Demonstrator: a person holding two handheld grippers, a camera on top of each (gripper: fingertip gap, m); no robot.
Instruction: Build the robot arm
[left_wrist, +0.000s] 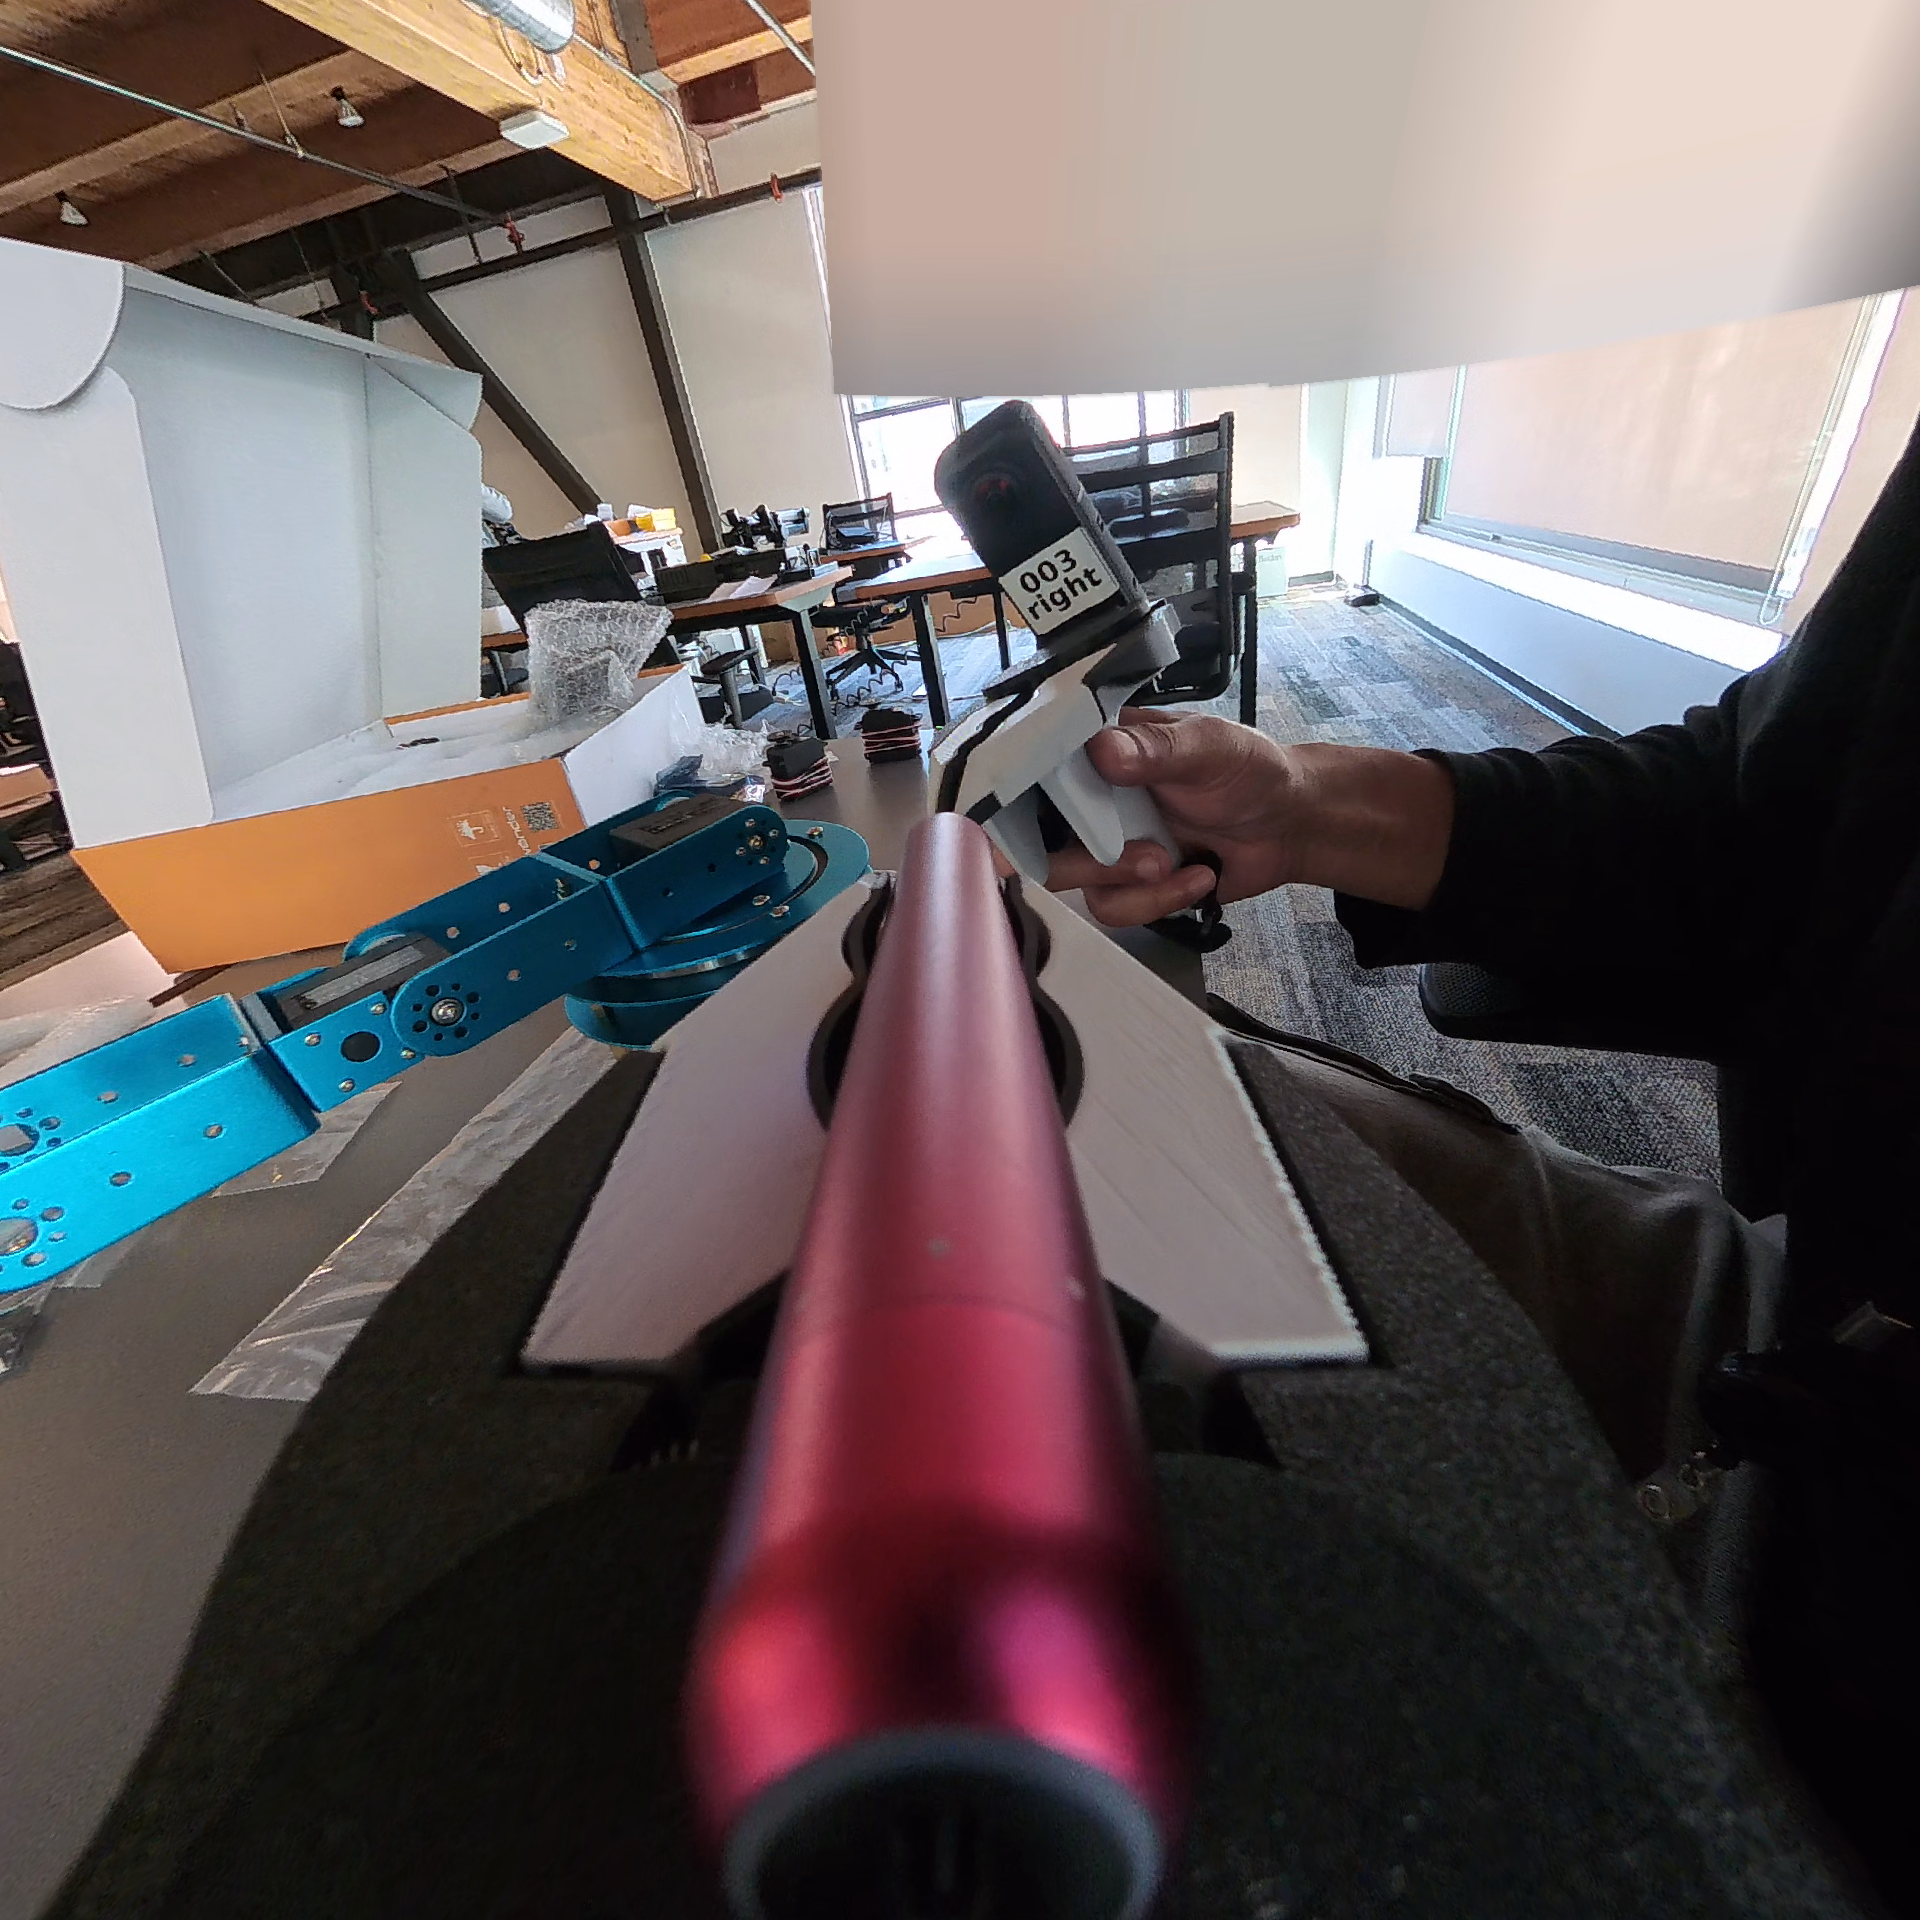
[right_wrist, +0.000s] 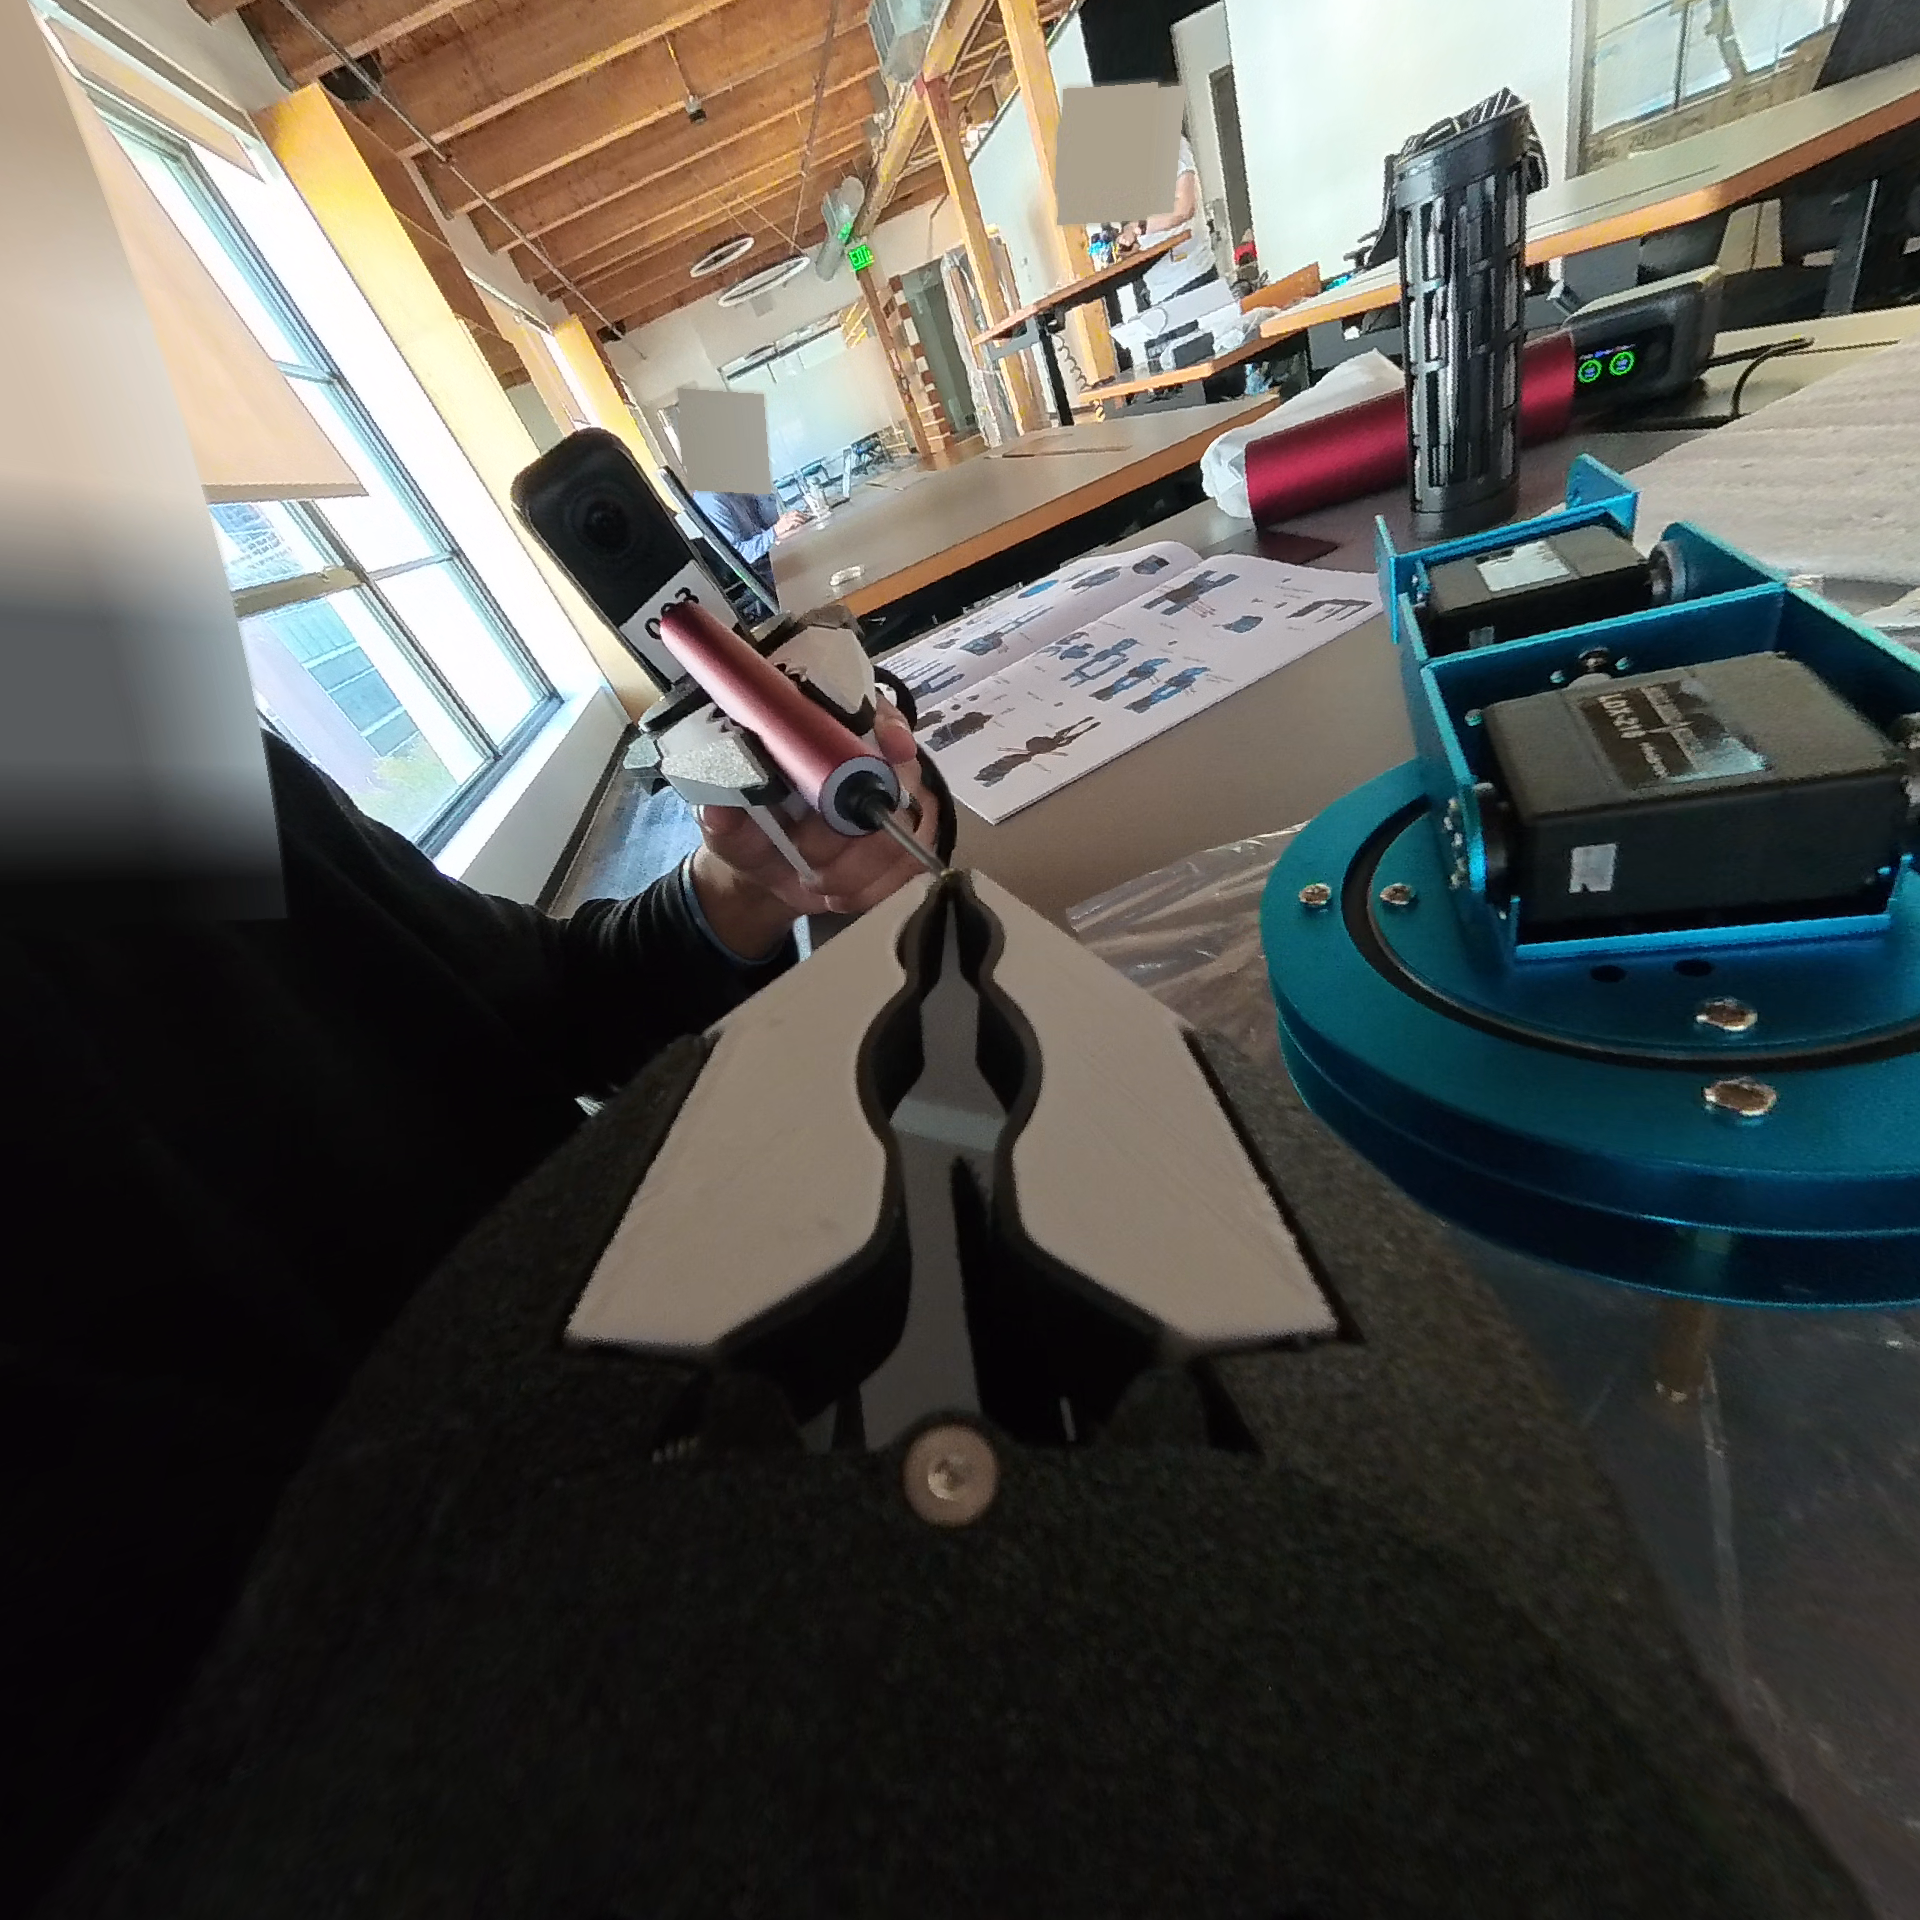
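Note:
My left gripper (left_wrist: 940, 883) is shut on a red electric screwdriver (left_wrist: 935, 1195) that lies lengthwise between its white fingers (left_wrist: 707, 1143). In the right wrist view this gripper (right_wrist: 790, 790) aims the screwdriver (right_wrist: 758, 717) and its thin bit (right_wrist: 914, 842) at my right gripper's tips. My right gripper (right_wrist: 951, 894) is shut, pinching a tiny screw (right_wrist: 951, 878) that the bit touches. In the left wrist view the right gripper (left_wrist: 977, 821) is mostly hidden behind the screwdriver's end. A blue metal robot arm (left_wrist: 468, 966) on a round base (right_wrist: 1558, 1039) with black servos (right_wrist: 1683, 790) stands close by.
An open orange and white box (left_wrist: 312, 852) with bubble wrap stands behind the blue arm. Loose servos (left_wrist: 800, 774) lie on the grey table (left_wrist: 156, 1455). An open booklet (right_wrist: 1091, 665), a black mesh bottle (right_wrist: 1460, 312) and a red cylinder (right_wrist: 1340, 468) lie farther off. Clear plastic sheet (right_wrist: 1766, 1507) lies under the base. The left gripper's tips are roughly 7 centimetres from the right gripper's.

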